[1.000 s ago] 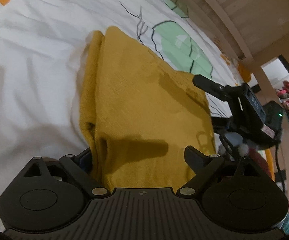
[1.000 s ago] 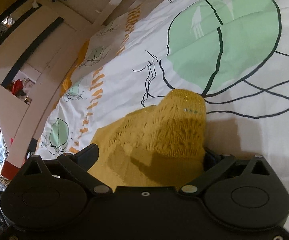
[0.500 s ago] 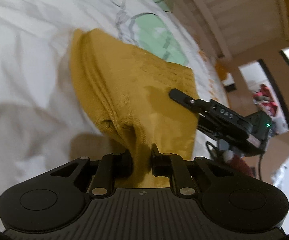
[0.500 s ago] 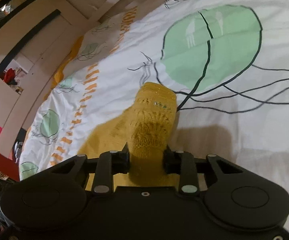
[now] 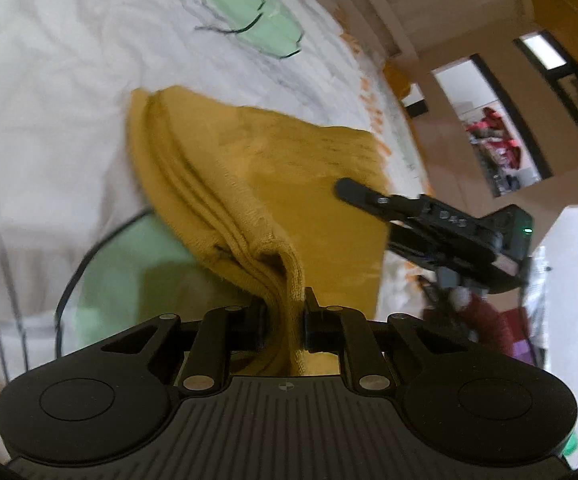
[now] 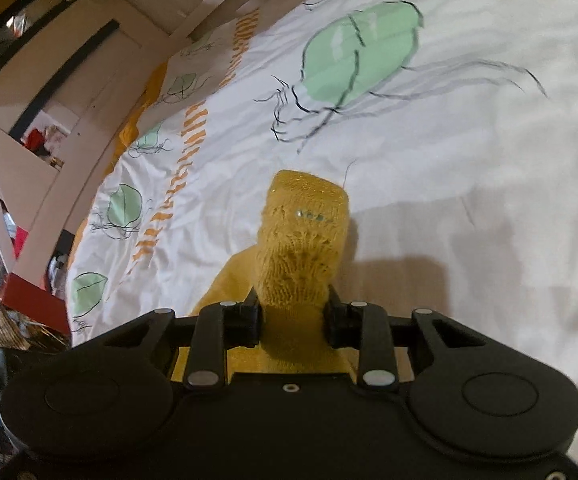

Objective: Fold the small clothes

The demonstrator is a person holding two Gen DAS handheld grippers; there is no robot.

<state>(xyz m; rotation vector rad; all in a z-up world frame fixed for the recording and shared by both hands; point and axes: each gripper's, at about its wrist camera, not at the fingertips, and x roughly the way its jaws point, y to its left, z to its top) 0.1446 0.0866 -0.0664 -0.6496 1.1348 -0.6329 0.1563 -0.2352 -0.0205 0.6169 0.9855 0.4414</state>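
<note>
Yellow garment (image 5: 313, 200), lace knit (image 6: 303, 240) right-view only

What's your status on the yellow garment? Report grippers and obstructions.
Left gripper and right gripper both shut on mustard-yellow knit garment. Near edge raised off white leaf-print bedsheet. Nothing in the way.

Both grippers tilt downward: the left gripper (image 5: 285, 316) is pinched narrow on cloth, the right gripper (image 6: 292, 318) clamped wider on cloth.
</note>
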